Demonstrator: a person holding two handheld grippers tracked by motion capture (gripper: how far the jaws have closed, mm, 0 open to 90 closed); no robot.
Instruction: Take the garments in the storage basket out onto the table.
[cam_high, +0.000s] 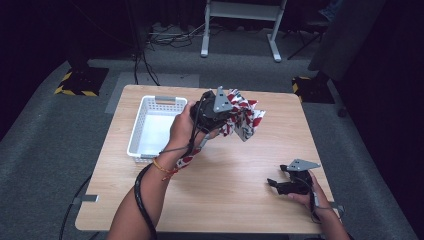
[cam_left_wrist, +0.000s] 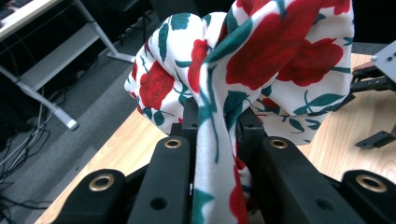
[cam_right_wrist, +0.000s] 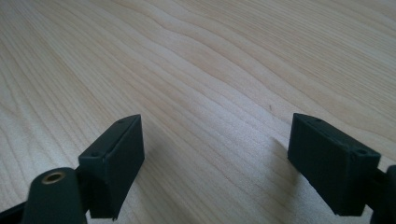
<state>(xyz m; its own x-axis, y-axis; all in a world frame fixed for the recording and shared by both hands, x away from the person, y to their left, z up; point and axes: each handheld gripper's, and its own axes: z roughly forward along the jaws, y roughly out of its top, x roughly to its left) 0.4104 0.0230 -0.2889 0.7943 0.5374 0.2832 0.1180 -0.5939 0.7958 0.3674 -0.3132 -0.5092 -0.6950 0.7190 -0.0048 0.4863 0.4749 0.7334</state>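
Note:
A white cloth printed with red roses and green leaves (cam_high: 246, 116) hangs bunched above the table's far middle. My left gripper (cam_high: 223, 116) is shut on it, held up by the person's left hand. In the left gripper view the cloth (cam_left_wrist: 261, 60) is pinched between the two black jaws and spills over them; a tail of it (cam_high: 187, 160) dangles under the wrist. My right gripper (cam_high: 273, 184) rests low at the table's near right, open. In the right gripper view its jaws stand wide apart over bare wood (cam_right_wrist: 210, 84), with the gripper (cam_right_wrist: 215, 154) holding nothing.
A white slotted plastic basket (cam_high: 134, 134) stands at the table's left, with nothing visible inside. The wooden table (cam_high: 230, 200) has bare surface in front. Beyond the far edge are grey carpet, cables and a white desk frame (cam_high: 240, 25).

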